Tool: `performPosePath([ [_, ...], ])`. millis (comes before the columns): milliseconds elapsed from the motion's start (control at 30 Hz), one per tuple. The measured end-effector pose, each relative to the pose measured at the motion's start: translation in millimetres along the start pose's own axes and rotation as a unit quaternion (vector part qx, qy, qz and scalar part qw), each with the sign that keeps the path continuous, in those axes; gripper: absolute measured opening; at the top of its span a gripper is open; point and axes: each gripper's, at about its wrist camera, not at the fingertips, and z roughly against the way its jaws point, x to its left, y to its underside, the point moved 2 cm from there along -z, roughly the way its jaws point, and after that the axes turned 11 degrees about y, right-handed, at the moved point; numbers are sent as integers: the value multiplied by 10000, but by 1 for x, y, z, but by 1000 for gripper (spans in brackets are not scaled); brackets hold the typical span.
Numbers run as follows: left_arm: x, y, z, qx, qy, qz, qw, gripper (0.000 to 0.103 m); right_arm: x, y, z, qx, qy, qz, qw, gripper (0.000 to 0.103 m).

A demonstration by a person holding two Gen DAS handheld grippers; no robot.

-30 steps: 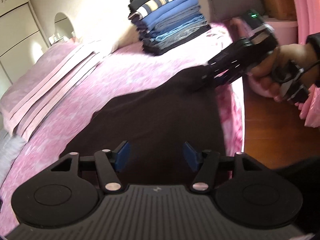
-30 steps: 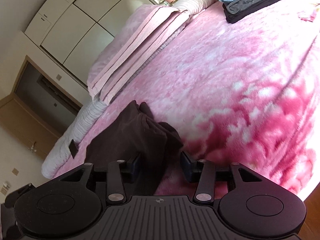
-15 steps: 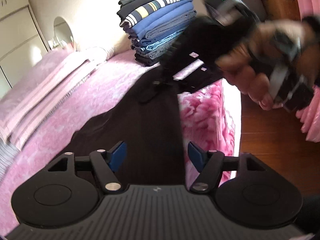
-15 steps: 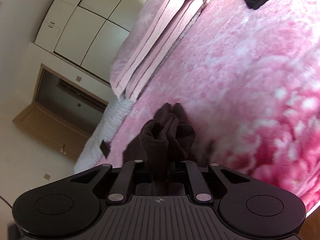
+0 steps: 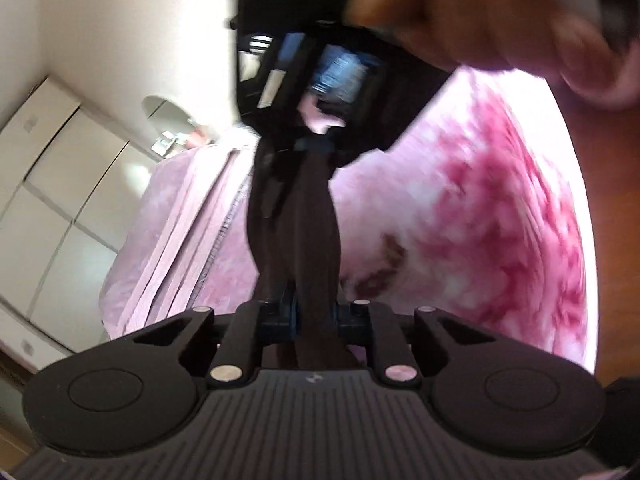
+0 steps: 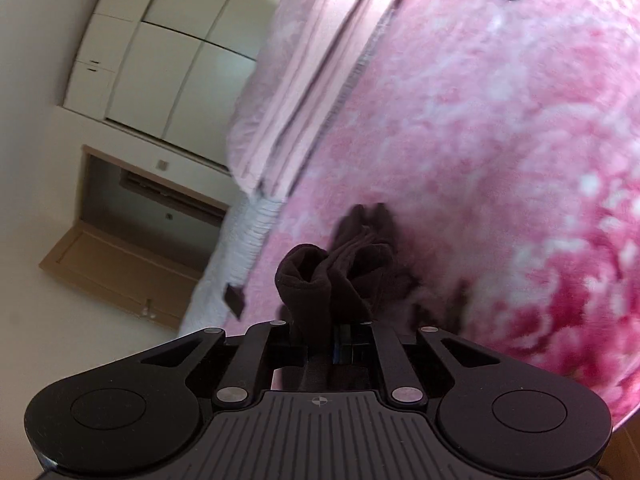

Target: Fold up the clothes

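The dark brown garment (image 5: 296, 232) is soft and floppy, and it looks light — it hangs in a twisted strip above the pink bed (image 5: 480, 220). It is best held at its edges and corners. The left gripper (image 5: 314, 316) has just squeezed shut on one end. The right gripper (image 6: 332, 334) pinches a bunched end. The left view shows the strip running between both grippers — the right view shows only the bunch and a white wardrobe (image 6: 160, 60).

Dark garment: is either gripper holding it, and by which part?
Both. The left gripper, jaws just closed, pinches the dark brown garment at a gathered strip; the right gripper clamps a bunched edge. Which part of the garment cannot be told.
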Motion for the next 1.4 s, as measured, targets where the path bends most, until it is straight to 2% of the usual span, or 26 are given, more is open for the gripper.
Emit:
performPosePath([
  [100, 53, 7, 47, -421, -96, 788, 9960, 11, 46, -1, 7, -12, -284, 439, 9986, 9],
  [200, 110, 26, 101, -798, -231, 1639, 9830, 11, 126, 8, 6, -1, -617, 1344, 9890, 9],
  [267, 150, 52, 140, -1030, -315, 2364, 9657, 11, 182, 21, -1, 39, -846, 1909, 9780, 10],
  [333, 187, 88, 173, -1156, -436, 3142, 9413, 11, 236, 41, -18, 163, -1108, 2371, 9650, 10],
  [433, 232, 158, 212, -1134, -701, 4099, 9023, 11, 304, 81, -63, 498, -1569, 2977, 9404, 16],
  [500, 251, 214, 226, -892, -958, 4665, 8748, 10, 327, 110, -95, 837, -1929, 3014, 9300, 42],
  [533, 258, 249, 229, -715, -1043, 5021, 8555, 10, 333, 125, -108, 958, -1988, 3031, 9270, 50],
  [567, 264, 285, 232, -524, -1114, 5387, 8334, 10, 335, 138, -115, 974, -1982, 3140, 9234, 66],
  [600, 270, 322, 235, -332, -1182, 5741, 8095, 10, 332, 150, -121, 924, -1949, 3318, 9184, 70],
  [667, 271, 394, 229, 235, -1227, 6347, 7626, 10, 311, 170, -136, 943, -1653, 3621, 9125, 71],
  [733, 263, 448, 223, 648, -1196, 6731, 7270, 10, 283, 186, -152, 1030, -1222, 3888, 9073, 71],
  [767, 257, 472, 221, 740, -1115, 6937, 7077, 10, 268, 193, -160, 1075, -989, 4005, 9046, 71],
  [800, 251, 489, 222, 652, -1009, 7115, 6924, 11, 249, 197, -168, 1133, -720, 4059, 9040, 71],
  [867, 245, 504, 225, 399, -892, 7259, 6808, 13, 212, 203, -180, 1270, -269, 3968, 9087, 71],
  [933, 242, 510, 228, 209, -825, 7359, 6717, 13, 179, 201, -191, 1465, -55, 3480, 9260, 71],
  [1000, 242, 514, 227, 106, -779, 7442, 6633, 14, 155, 194, -209, 1622, -59, 2836, 9451, 71],
  [1067, 243, 516, 228, 78, -745, 7452, 6626, 15, 143, 189, -229, 1715, -92, 2305, 9578, 72],
  [1167, 245, 518, 230, 61, -712, 7439, 6645, 16, 141, 199, -258, 1991, -269, 1781, 9633, 77],
  [1233, 242, 518, 231, 53, -701, 7435, 6650, 16, 143, 211, -266, 2073, -276, 1669, 9635, 77],
  [1300, 241, 518, 230, 57, -712, 7432, 6653, 16, 150, 221, -266, 1873, -299, 1700, 9670, 87],
  [1400, 241, 517, 229, 92, -746, 7435, 6645, 16, 159, 228, -270, 1790, -341, 1539, 9711, 87],
])
